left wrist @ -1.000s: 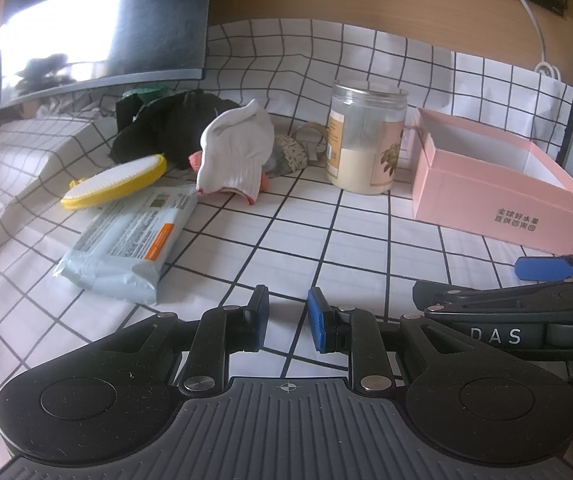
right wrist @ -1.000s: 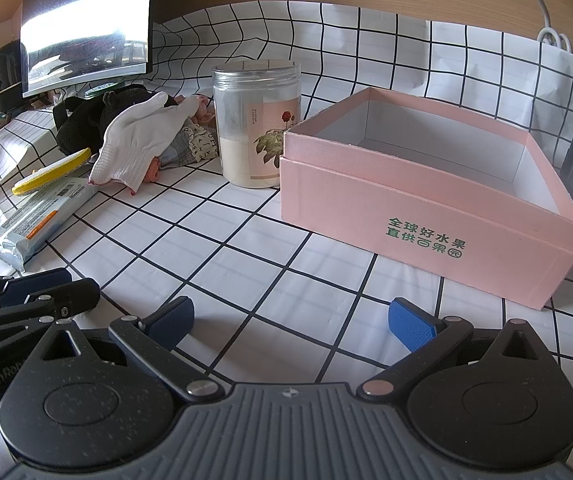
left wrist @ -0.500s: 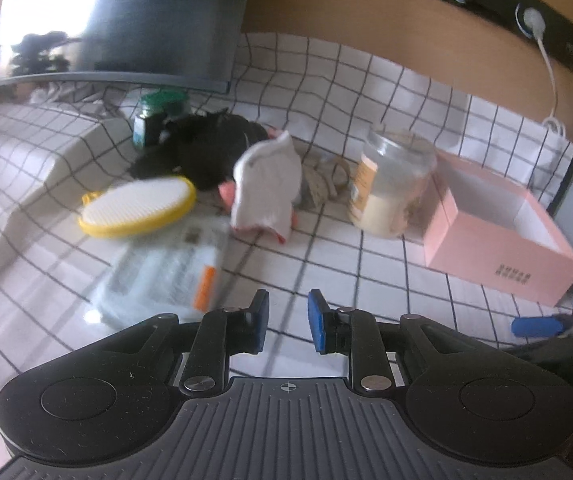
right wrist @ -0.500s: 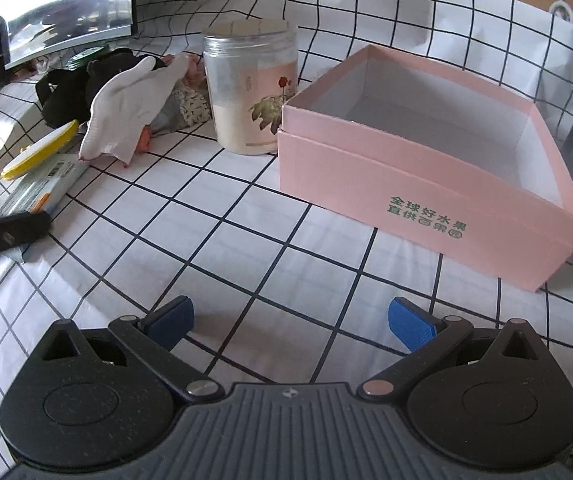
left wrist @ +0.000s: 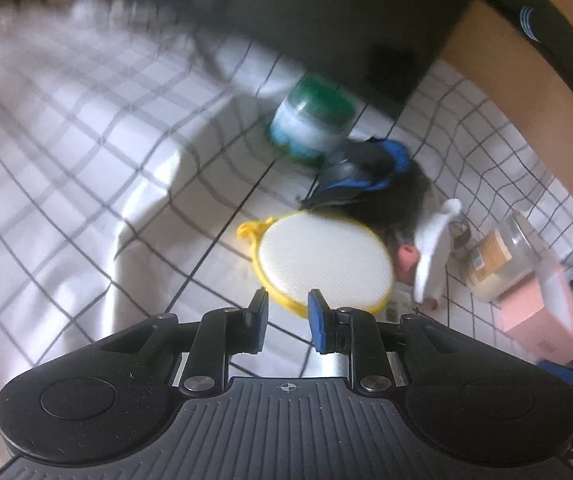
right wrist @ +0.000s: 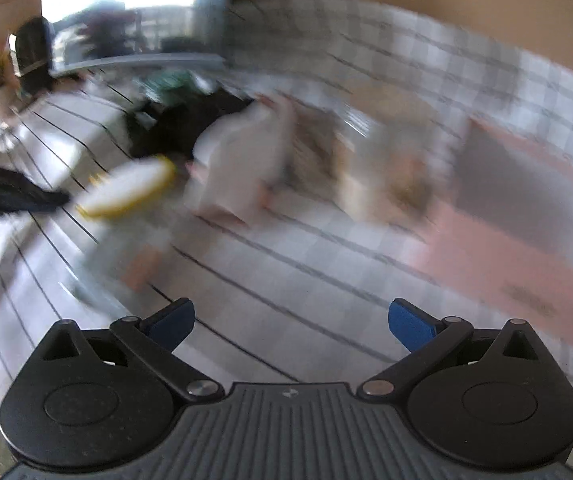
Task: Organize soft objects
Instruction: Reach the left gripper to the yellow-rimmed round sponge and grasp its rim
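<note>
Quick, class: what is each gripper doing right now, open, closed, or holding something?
Left gripper: open only a narrow gap, holding nothing.
Right gripper: wide open, holding nothing.

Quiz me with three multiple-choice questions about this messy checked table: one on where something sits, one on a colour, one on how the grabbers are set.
1. What lies just ahead of the left gripper?
A. yellow-rimmed oval pad
B. pink box
C. glass jar

2. The small tub has a lid of which colour?
A. red
B. green
C. white

3. The right gripper is:
A. clamping a glove
B. open, empty
C. shut tight

Answers: 1 A, the pad sits right beyond its fingertips. 2 B, the lid is green. 3 B, its jaws stand wide apart over bare cloth.
</note>
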### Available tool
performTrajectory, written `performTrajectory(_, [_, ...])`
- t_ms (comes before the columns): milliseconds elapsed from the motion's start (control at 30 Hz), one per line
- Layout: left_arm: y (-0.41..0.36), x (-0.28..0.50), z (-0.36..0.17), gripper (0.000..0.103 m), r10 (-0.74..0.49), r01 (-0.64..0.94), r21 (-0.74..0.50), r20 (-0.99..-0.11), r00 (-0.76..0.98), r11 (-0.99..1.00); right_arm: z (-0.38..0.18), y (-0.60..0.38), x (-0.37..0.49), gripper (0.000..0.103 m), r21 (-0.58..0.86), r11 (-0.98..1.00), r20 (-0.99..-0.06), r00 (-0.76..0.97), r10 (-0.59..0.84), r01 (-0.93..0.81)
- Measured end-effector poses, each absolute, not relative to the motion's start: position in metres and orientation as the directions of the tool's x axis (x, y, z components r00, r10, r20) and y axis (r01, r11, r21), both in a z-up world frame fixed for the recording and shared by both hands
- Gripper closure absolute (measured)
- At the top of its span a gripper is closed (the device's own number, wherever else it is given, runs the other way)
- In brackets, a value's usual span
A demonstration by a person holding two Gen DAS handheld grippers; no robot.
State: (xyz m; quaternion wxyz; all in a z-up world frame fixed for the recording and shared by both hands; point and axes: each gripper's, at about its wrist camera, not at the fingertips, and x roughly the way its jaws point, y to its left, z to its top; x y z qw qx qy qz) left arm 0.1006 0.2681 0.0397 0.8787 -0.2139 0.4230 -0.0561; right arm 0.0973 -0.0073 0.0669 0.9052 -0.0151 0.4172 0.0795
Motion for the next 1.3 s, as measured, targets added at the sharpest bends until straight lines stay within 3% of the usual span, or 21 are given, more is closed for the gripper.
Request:
performTrajectory(167, [0.297, 0.117, 0.014, 0.079, -0.456, -0.13, -0.609, -0.702, 0.546, 0.782, 0.081, 0.062, 0.13, 0.003, -0.053, 0.977, -0.706, 0.7, 0.109, -0.207])
performTrajectory(267, [0.306, 0.125, 0.0, 0.079, -0.527, -0.185, -0.693, -0.67, 0.523, 0.697, 0.082, 0.085, 0.151, 0.026, -0.091, 0.973, -0.688, 0.719, 0.094, -0.214])
performTrajectory(333, [0.307, 0.127, -0.001, 0.079, -0.525, -0.203, -0.703, -0.662, 0.535, 0.681, 0.079, 0.094, 0.17, 0.05, -0.1, 0.973, -0.694, 0.716, 0.082, -0.208])
performTrajectory(367, [0.308, 0.127, 0.0, 0.079, -0.52, -0.204, -0.704, -0.66, 0.543, 0.68, 0.077, 0.098, 0.18, 0.052, -0.109, 0.972, -0.699, 0.712, 0.073, -0.207])
performTrajectory(567, [0.315, 0.122, -0.003, 0.079, -0.505, -0.217, -0.723, -0.634, 0.585, 0.656, 0.05, 0.1, 0.2, 0.053, -0.064, 0.971, -0.758, 0.644, 0.104, -0.232])
performTrajectory(633, [0.316, 0.121, -0.003, 0.073, -0.479, -0.239, -0.708, -0.648, 0.592, 0.664, 0.045, 0.096, 0.199, 0.053, -0.046, 0.972, -0.759, 0.64, 0.115, -0.229])
performTrajectory(833, [0.3, 0.134, 0.0, 0.072, -0.492, -0.21, -0.717, -0.632, 0.599, 0.665, 0.041, 0.092, 0.198, 0.053, -0.021, 0.969, -0.75, 0.645, 0.147, -0.246])
performTrajectory(1167, [0.275, 0.172, 0.0, 0.073, -0.488, -0.202, -0.716, -0.627, 0.607, 0.669, 0.038, 0.088, 0.195, 0.053, -0.024, 0.962, -0.741, 0.65, 0.167, -0.273])
performTrajectory(1300, [0.265, 0.178, 0.0, 0.079, -0.509, -0.172, -0.725, -0.612, 0.605, 0.667, 0.038, 0.088, 0.192, 0.053, -0.033, 0.958, -0.736, 0.656, 0.17, -0.286])
